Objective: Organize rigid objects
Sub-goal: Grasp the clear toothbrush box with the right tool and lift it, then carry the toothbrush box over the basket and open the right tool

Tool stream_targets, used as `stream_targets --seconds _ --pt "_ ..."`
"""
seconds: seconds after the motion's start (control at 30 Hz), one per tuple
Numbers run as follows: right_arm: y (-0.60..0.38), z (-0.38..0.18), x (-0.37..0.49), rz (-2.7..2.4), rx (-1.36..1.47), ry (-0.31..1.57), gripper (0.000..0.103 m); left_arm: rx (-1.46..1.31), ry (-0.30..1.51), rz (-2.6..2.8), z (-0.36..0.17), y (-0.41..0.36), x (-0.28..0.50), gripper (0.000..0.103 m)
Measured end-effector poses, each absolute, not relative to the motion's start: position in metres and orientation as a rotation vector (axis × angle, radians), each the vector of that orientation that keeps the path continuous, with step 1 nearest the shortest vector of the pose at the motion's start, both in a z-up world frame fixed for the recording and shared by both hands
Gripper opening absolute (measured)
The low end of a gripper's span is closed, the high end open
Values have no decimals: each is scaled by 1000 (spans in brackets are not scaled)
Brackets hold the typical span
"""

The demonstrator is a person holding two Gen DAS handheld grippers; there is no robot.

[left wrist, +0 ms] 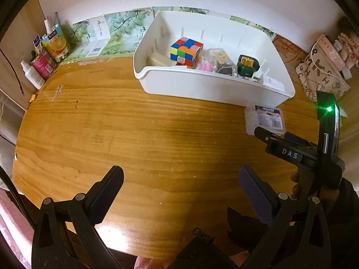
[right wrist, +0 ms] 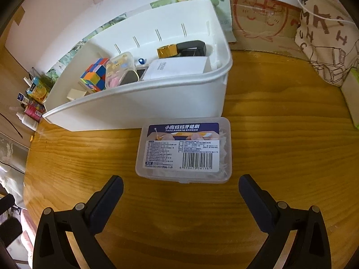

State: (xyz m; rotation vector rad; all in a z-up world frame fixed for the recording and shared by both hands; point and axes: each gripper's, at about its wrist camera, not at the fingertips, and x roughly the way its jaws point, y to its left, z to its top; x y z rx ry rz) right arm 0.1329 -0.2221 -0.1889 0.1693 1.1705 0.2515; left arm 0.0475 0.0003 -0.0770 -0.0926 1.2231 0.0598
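- Our left gripper (left wrist: pixel 180 187) hovers wide open and empty over the wooden table (left wrist: pixel 112 123).
- The white bin (right wrist: pixel 139 103) holds a Rubik's cube (right wrist: pixel 94 76).
- Our right gripper (right wrist: pixel 180 191), jaws wide, faces the dental floss pick box (right wrist: pixel 184 149) lying beside the bin; we should straddle its long sides squarely before closing.

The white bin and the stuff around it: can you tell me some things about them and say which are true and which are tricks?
1. The puzzle cube is inside the white bin. True.
2. The clear plastic box is inside the bin. False: it lies on the wooden table, in front of the bin.
3. The right gripper is open. True.
4. The left gripper is holding the cube. False: it is open and empty.
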Motion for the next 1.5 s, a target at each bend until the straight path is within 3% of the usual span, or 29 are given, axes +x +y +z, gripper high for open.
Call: stream_targets --seconds 0.8,1.23,1.5 --pt "-208 -196 143 191 138 1157 96 -112 1295 114 -91 18 29 102" --pt "-230 -162 114 57 199 1128 95 -88 1232 -28 -75 29 43 102" --pt "-243 -112 107 -27 184 1026 95 -105 1187 -92 -65 42 50 102"
